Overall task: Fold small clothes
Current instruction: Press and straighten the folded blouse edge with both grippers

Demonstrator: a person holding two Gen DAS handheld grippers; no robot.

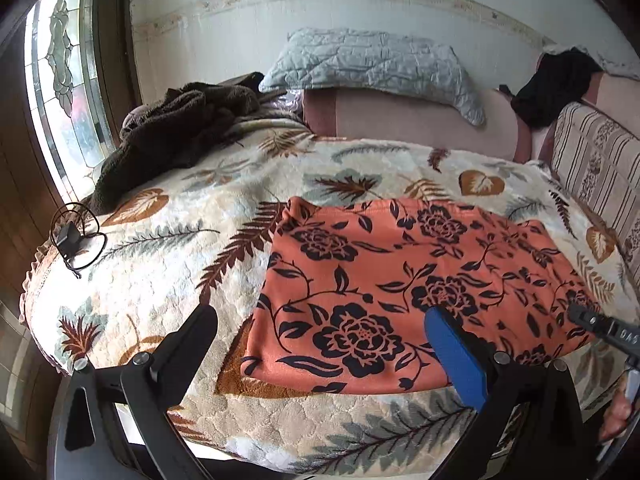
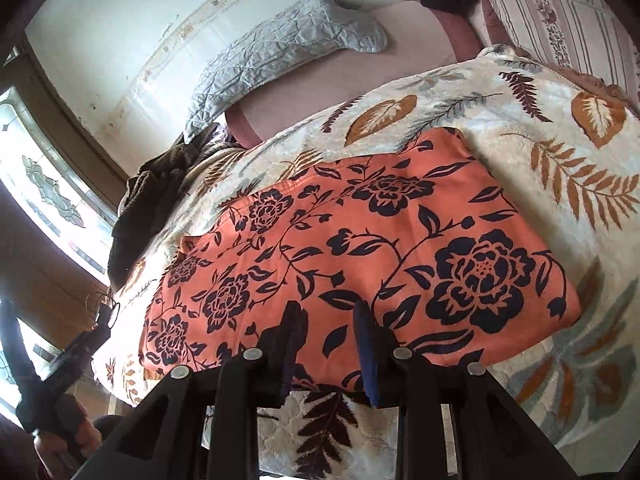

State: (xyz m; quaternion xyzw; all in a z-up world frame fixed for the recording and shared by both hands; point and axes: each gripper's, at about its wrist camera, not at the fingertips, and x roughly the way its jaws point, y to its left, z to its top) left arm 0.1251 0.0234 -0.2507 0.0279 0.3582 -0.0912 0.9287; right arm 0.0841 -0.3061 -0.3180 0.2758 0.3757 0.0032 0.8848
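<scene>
1. The left gripper hovers with fingers spread wide apart over the near left edge of the orange floral garment.
2. The right gripper has its fingers narrowed over the garment's near edge, still apart; whether cloth is pinched cannot be told.
3. The garment lies flat on the leaf-patterned blanket.
4. Beyond lie a brown towel and a grey pillow.

Orange garment with black flowers; cream, leaf-patterned blanket.

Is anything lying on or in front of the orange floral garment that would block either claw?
Nothing visible. The orange floral garment lies flat on the leaf-print blanket, its top bare; the brown towel sits far off.
</scene>
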